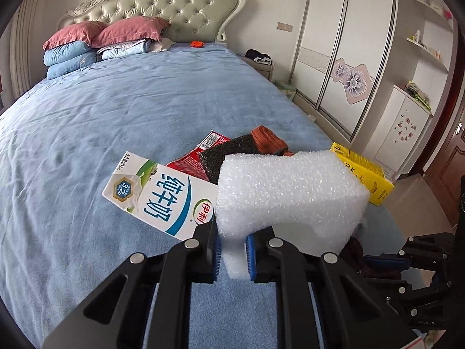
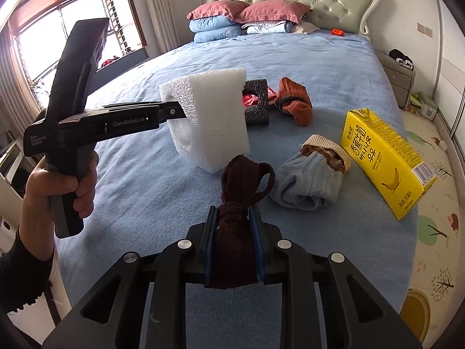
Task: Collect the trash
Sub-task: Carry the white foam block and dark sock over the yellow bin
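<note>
My left gripper (image 1: 232,257) is shut on a white foam block (image 1: 287,192) and holds it above the blue bed; it also shows in the right wrist view (image 2: 218,116). My right gripper (image 2: 234,232) is shut on a dark maroon sock (image 2: 238,200). A white milk carton (image 1: 159,195) lies left of the foam. A yellow banana milk carton (image 2: 383,160), a black foam piece (image 2: 257,104), a red wrapper (image 2: 251,100), an orange sock (image 2: 296,101) and a grey-blue sock (image 2: 311,183) lie on the bed.
The blue bedspread (image 1: 116,116) runs back to pillows (image 1: 87,46) and a tufted headboard (image 1: 162,8). A small orange object (image 1: 197,44) lies near the headboard. A nightstand (image 2: 398,75) and wardrobe (image 1: 334,58) stand on the right, a window (image 2: 72,29) on the left.
</note>
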A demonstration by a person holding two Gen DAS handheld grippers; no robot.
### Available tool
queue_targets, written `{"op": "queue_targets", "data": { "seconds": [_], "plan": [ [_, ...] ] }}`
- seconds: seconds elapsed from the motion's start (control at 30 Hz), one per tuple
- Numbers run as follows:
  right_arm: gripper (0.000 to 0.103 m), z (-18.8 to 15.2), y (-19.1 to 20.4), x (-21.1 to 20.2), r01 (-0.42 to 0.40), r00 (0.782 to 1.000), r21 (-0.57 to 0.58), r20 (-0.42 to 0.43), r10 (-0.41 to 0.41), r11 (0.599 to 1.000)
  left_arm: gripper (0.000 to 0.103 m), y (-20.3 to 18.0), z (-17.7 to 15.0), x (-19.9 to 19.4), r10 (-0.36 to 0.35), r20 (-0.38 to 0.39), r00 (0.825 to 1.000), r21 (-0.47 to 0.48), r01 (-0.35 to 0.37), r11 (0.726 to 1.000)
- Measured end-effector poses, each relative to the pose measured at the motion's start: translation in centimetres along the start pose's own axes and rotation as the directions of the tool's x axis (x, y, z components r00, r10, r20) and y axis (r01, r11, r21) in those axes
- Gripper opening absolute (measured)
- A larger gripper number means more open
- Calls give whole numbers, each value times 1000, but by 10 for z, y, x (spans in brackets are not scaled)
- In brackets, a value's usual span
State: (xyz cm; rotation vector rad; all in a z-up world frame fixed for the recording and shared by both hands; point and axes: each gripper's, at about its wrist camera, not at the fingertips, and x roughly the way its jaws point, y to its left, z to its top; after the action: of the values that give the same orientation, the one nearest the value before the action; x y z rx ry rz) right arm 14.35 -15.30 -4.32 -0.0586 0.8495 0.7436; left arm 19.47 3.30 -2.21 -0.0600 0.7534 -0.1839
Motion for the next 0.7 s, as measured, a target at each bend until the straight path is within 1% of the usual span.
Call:
{"op": "queue_targets", "data": {
  "seconds": [0.1,0.23,0.37,0.47,0.57,0.7],
  "plan": [
    [22,-2,-2,-6,-3,1000,5,15,3,1000,14,-5,-3,-6,-4,3,1000,9,4,1000],
    [22,-2,-2,-20,-26,999,11,43,25,1000,14,-19,-6,-22,-23,14,1000,31,22,999],
    [22,-5,-3,-38,-14,997,13,77,13,1000,14,-40,-10,-37,-20,15,1000,83,19,996],
    [22,-11,-10,-53,3,995,21,100,-5,1000,14,-53,-13,-45,-31,12,999,101,30,994],
    [22,-22,-21,-71,19,993,40,117,-23,999,14,-68,-14,-50,-42,6,999,115,41,992],
    [22,-40,-41,-99,46,988,75,146,-56,996,14,-100,-16,-50,-67,-13,998,153,68,986]
  ]
}}
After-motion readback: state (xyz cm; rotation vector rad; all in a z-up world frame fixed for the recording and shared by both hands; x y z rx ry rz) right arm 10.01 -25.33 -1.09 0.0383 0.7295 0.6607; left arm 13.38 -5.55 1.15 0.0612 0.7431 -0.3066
